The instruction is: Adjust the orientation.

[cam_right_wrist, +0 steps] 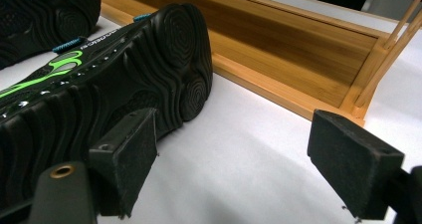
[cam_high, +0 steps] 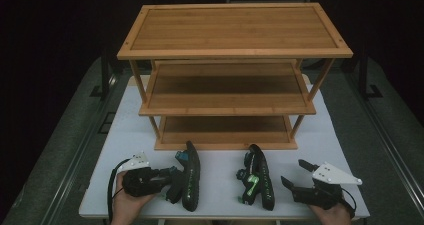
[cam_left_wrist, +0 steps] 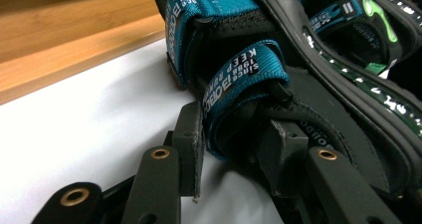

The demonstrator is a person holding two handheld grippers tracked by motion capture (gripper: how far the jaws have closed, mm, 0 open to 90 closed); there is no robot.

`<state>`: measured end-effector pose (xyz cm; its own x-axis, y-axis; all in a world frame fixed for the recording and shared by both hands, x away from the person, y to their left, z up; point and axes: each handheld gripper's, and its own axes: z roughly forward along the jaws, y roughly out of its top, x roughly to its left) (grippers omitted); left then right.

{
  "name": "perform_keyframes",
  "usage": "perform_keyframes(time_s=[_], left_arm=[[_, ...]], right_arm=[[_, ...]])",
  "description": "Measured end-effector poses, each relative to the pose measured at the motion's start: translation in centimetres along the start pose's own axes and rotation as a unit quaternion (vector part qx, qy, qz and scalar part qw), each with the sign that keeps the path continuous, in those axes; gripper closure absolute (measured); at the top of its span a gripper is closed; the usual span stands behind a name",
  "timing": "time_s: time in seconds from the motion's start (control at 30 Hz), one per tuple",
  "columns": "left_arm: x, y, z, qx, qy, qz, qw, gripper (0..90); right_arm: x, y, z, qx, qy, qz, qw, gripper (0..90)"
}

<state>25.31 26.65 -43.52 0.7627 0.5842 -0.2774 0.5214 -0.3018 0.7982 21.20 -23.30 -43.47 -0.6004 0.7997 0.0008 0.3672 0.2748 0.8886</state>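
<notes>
A: What's near the bamboo rack (cam_high: 227, 101)?
B: Two sandals at its six o'clock. The left gripper (cam_high: 172, 181) grips the blue-strapped sandal (cam_high: 189, 182); the green-marked sandal (cam_high: 258, 183) lies at nine o'clock of the wide-open, empty right gripper (cam_high: 295, 174).
A: Shelves?
B: Bare.

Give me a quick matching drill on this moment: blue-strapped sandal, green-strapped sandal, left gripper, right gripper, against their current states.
Things:
1. blue-strapped sandal
2. green-strapped sandal
3. left gripper
4. right gripper

States:
A. jaws wide open, nothing between them
B. on its side on the table, right of the other sandal, ungripped
C. jaws closed around a sandal strap
D. on its side, strap held between jaws

Pairs: 1-D, 2-B, 3-C, 4-A
</notes>
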Motion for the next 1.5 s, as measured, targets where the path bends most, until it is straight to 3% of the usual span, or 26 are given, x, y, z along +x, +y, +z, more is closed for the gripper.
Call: perform_keyframes(time_s=[0.7, 1.07, 1.2, 1.3, 1.5], left_arm=[[-1.1, 1.9, 0.5, -0.018, -0.023, 0.023, 0.9993, 62.2], [-1.5, 2.5, 1.1, -0.031, -0.036, 0.019, 0.9987, 60.1], [-1.5, 2.8, 1.3, -0.046, -0.056, 0.011, 0.9973, 59.6], [-1.8, 3.0, 2.0, -0.03, -0.043, 0.021, 0.9984, 59.2], [-3.2, 3.5, 4.5, -0.021, -0.071, 0.031, 0.9968, 56.8]], right_arm=[[-0.3, 0.0, -0.2, -0.01, -0.006, 0.01, 0.9999, 18.9], [-0.4, 0.0, -0.3, -0.012, -0.009, 0.012, 0.9998, 18.9], [-0.3, 0.0, -0.3, -0.013, -0.008, 0.01, 0.9998, 18.9], [-0.4, 0.0, -0.4, -0.013, -0.008, 0.012, 0.9998, 18.9], [-0.4, 0.1, -0.5, -0.016, -0.008, 0.012, 0.9998, 18.9]])
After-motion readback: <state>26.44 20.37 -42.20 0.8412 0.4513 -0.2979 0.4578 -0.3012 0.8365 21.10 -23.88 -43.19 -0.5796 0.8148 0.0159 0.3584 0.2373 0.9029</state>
